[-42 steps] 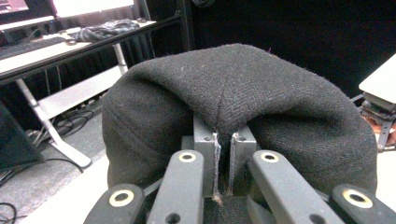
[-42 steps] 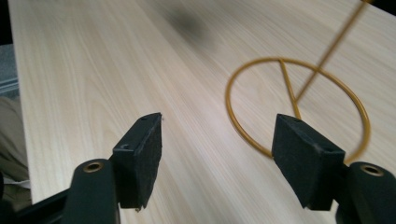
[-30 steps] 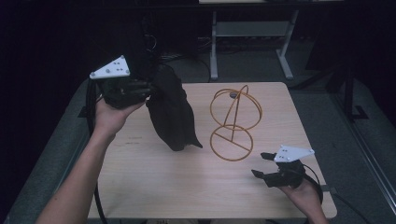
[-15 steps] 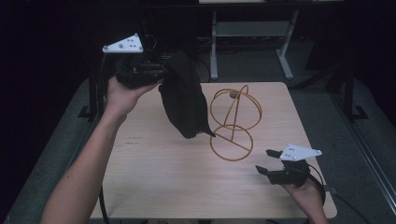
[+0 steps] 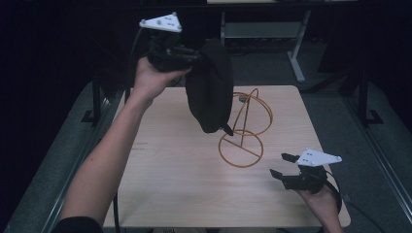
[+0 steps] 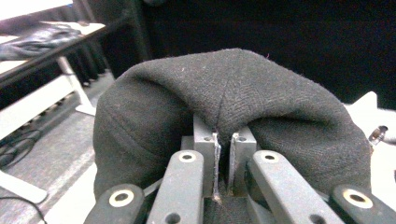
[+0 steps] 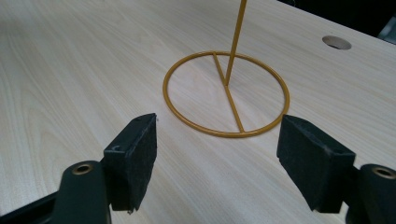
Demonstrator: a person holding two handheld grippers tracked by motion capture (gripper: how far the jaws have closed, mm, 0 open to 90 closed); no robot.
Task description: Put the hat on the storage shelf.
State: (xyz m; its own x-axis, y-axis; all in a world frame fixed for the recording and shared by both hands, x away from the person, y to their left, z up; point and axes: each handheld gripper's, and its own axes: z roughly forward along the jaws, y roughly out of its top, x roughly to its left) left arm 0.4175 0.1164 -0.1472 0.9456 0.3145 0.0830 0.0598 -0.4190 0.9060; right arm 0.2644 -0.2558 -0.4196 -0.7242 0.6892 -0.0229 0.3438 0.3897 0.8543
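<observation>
A black cloth cap point(image 5: 210, 91) hangs in the air over the table's far middle, pinched at its top by my left gripper point(image 5: 190, 54), which is shut on it. In the left gripper view the cap point(image 6: 233, 107) bulges around the closed pads point(image 6: 207, 144). A gold wire stand point(image 5: 245, 126) with a ring base and an upright hoop sits on the table just right of the cap. My right gripper point(image 5: 283, 166) rests low near the table's front right, open and holding nothing. Its view shows the stand's ring base point(image 7: 226, 93) between and beyond the pads.
The light wooden table point(image 5: 165, 174) has a round cable hole point(image 7: 336, 42) near the stand. A white desk frame point(image 5: 296, 58) stands behind the table on the dark floor. Metal rails run along both sides.
My left gripper has lifted the cap higher and carried it right, toward the wire stand's hoop. The right gripper has stayed near the front right edge, open.
</observation>
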